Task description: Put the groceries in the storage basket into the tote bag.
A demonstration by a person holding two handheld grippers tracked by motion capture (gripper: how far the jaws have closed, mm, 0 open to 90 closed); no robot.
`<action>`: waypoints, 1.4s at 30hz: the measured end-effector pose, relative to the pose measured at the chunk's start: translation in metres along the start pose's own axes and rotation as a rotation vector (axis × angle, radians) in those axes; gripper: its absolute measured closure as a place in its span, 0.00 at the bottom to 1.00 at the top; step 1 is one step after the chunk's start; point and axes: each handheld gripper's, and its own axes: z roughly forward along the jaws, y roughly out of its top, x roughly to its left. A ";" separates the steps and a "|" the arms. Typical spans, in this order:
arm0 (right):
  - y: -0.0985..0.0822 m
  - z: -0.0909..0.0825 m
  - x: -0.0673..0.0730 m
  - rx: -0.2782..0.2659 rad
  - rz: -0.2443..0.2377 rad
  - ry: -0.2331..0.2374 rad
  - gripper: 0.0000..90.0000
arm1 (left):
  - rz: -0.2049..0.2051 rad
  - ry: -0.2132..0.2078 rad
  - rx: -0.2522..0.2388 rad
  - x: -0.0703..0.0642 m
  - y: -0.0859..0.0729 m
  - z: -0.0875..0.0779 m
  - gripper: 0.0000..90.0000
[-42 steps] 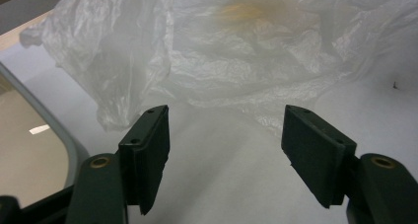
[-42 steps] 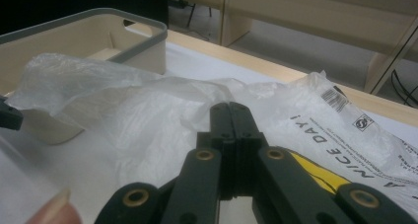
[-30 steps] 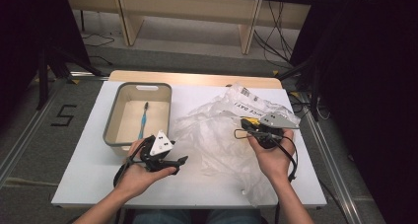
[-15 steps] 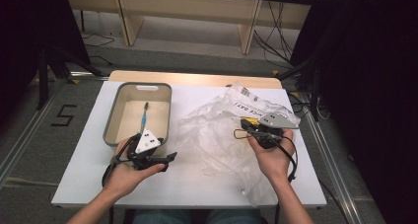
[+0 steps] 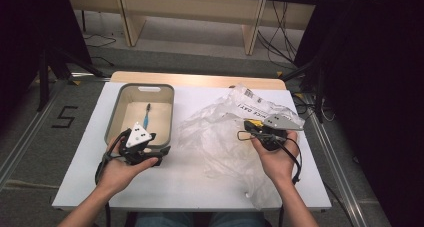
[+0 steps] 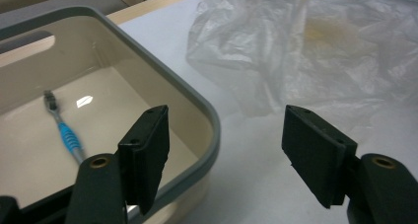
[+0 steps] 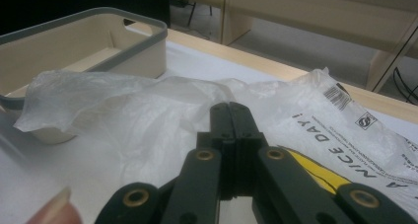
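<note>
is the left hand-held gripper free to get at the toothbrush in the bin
Probably yes: the left hand-held gripper is open at the bin corner, and the toothbrush lies uncovered inside.

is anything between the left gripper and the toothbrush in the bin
Only the bin's near wall: the left gripper is open, straddling the corner rim, one jaw over the bin and one outside. The toothbrush lies uncovered on the bin floor. The bag lies off to the side.
</note>
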 end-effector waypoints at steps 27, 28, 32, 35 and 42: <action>-0.003 -0.003 -0.001 0.001 0.005 0.001 1.00 | -0.150 0.197 0.204 0.089 0.040 0.050 0.38; -0.003 -0.003 -0.001 0.000 0.006 0.001 1.00 | -0.152 0.204 0.218 0.091 0.041 0.054 0.38; -0.004 -0.004 -0.002 0.000 0.005 0.000 1.00 | -0.163 0.210 0.258 0.099 0.041 0.069 0.40; -0.004 -0.004 -0.002 0.001 0.006 -0.001 1.00 | -0.171 0.211 0.293 0.103 0.040 0.080 0.41; -0.005 -0.003 -0.001 0.008 0.005 0.001 1.00 | -0.195 0.223 0.349 0.112 0.035 0.095 0.42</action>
